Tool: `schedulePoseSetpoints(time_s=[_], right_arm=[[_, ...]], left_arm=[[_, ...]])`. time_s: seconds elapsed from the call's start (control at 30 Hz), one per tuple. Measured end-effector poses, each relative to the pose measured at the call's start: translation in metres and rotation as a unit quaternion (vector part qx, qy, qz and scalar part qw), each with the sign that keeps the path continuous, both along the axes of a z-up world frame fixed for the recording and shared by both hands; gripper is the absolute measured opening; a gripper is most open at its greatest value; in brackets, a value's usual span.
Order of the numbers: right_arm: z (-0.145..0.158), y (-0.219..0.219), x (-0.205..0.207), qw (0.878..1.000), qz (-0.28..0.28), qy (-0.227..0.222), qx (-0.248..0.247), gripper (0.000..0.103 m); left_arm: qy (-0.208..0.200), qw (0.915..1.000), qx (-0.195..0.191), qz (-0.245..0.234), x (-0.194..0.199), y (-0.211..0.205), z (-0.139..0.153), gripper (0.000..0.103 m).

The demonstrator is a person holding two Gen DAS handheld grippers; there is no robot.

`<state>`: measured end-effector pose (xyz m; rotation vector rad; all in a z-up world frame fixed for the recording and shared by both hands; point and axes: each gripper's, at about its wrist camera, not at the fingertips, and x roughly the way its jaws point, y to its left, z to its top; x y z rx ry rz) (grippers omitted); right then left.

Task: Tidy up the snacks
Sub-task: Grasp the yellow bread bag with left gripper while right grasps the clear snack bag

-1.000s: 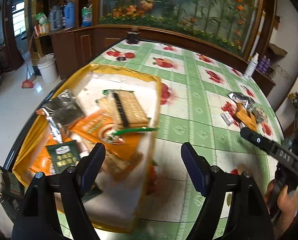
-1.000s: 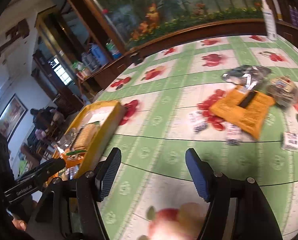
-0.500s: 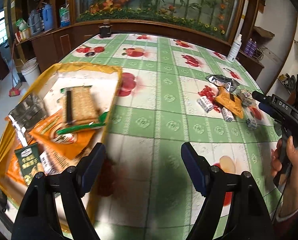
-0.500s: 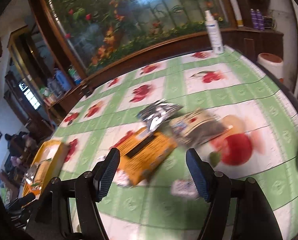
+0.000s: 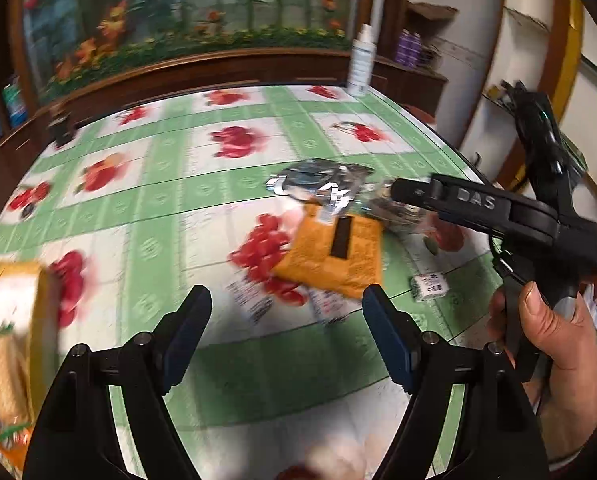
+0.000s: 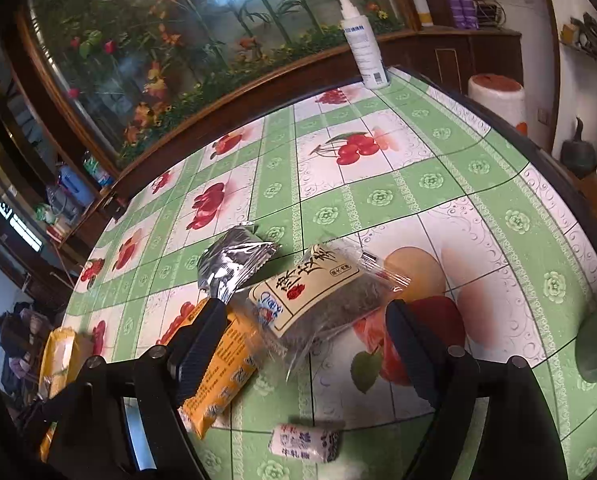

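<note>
Both grippers have swung away from the yellow tray, now at the table's left edge, toward the loose snacks. The right gripper, jaws opening and pinching nothing, straddles the clear-wrapped snack, touching the orange packet and silver pouch. The left gripper hovers spread over bare tablecloth.

Tablecloth: green and white checks, printed with red fruit
Flat packet: orange, black stripe
Foil packet: silver
Clear packet: cream label, dark lettering
Tray: yellow
Gripper pads: blue
</note>
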<state>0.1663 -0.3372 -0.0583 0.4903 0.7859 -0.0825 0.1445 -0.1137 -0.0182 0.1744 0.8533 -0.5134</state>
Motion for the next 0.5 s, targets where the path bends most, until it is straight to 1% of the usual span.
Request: schedulePoseSetpoints(time_s=[0.03, 0.1, 0.2, 0.23, 0.3, 0.4, 0.43, 0.47, 0.5], right_arm=[[-0.001, -0.001, 0.004, 1.0, -0.004, 0.007, 0.001, 0.085], [-0.003, 0.0, 0.011, 1.0, -0.008, 0.016, -0.008, 0.085], [-0.009, 0.0, 0.022, 0.999, -0.006, 0.038, -0.029, 0.086], [-0.012, 0.0, 0.025, 0.999, -0.003, 0.04, -0.034, 0.088], [-0.014, 0.0, 0.027, 0.998, 0.014, 0.037, -0.04, 0.088], [-0.013, 0.004, 0.027, 0.996, 0.028, 0.031, -0.075, 0.085], [-0.012, 0.005, 0.026, 0.995, 0.032, 0.028, -0.089, 0.073], [-0.013, 0.007, 0.026, 0.993, 0.036, 0.032, -0.106, 0.052], [-0.014, 0.007, 0.025, 0.991, 0.033, 0.036, -0.121, 0.051]], left_arm=[[0.001, 0.9999, 0.001, -0.013, 0.004, -0.005, -0.002, 0.078], [0.001, 0.9997, 0.012, -0.023, 0.012, -0.016, -0.005, 0.078], [0.015, 0.9992, 0.008, -0.036, 0.024, -0.028, -0.008, 0.078], [0.019, 0.999, 0.008, -0.04, 0.028, -0.032, -0.01, 0.078], [0.025, 0.9985, 0.017, -0.046, 0.034, -0.041, -0.015, 0.078], [0.029, 0.9973, 0.039, -0.056, 0.039, -0.056, -0.024, 0.078], [0.034, 0.9968, 0.045, -0.057, 0.041, -0.059, -0.027, 0.078], [0.038, 0.9965, 0.051, -0.055, 0.043, -0.062, -0.031, 0.078], [0.039, 0.9965, 0.053, -0.052, 0.044, -0.063, -0.034, 0.078]])
